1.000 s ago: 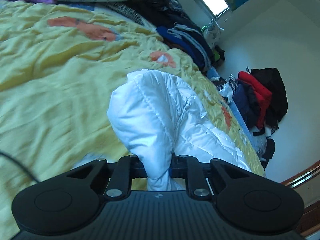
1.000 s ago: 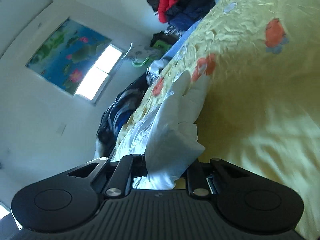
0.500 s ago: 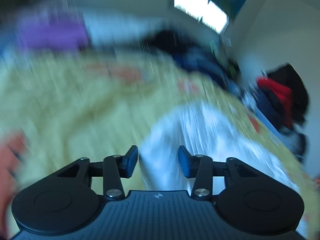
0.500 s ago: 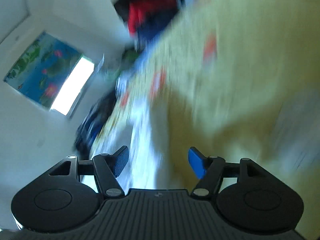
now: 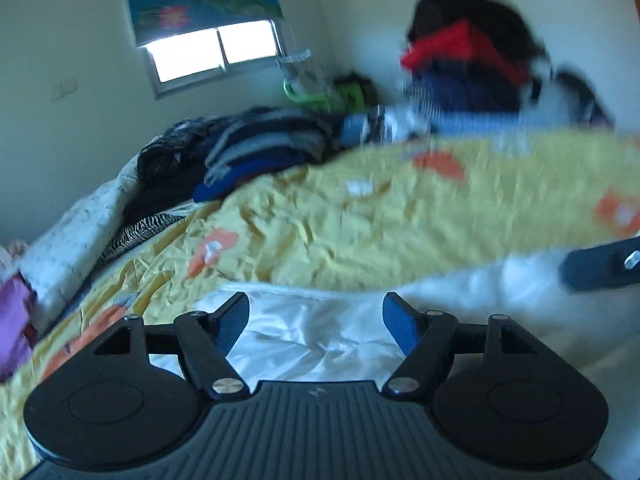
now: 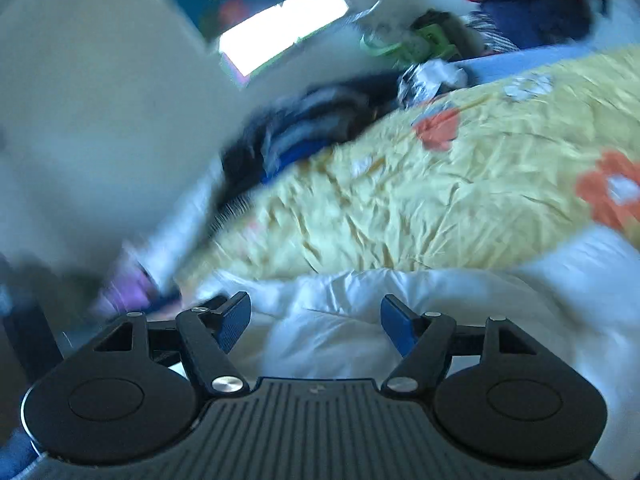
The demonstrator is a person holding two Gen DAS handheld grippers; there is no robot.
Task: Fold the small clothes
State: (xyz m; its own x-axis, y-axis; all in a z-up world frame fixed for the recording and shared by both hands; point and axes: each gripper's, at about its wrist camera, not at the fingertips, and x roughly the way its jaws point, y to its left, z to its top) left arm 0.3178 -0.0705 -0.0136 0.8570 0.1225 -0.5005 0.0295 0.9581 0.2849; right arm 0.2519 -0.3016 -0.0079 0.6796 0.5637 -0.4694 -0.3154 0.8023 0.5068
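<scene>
writing: none legible | left gripper (image 5: 316, 322): jaws just opened wide, empty | right gripper (image 6: 316, 322): same | white garment (image 5: 320, 332) on quilt (image 5: 360, 224) under both | far clothes (image 5: 256, 148) blurred

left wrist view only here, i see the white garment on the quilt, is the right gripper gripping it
Observer: No. The right gripper is open. Its jaws have just been opening. The garment shows between them, but no pad presses it.
Operator: how does it lie on that side
Observer: Bunched on the quilt, running on past the gripper to the right edge of the right wrist view.
Operator: what's next to that end
Observer: An orange flower print on the quilt borders it there.
</scene>
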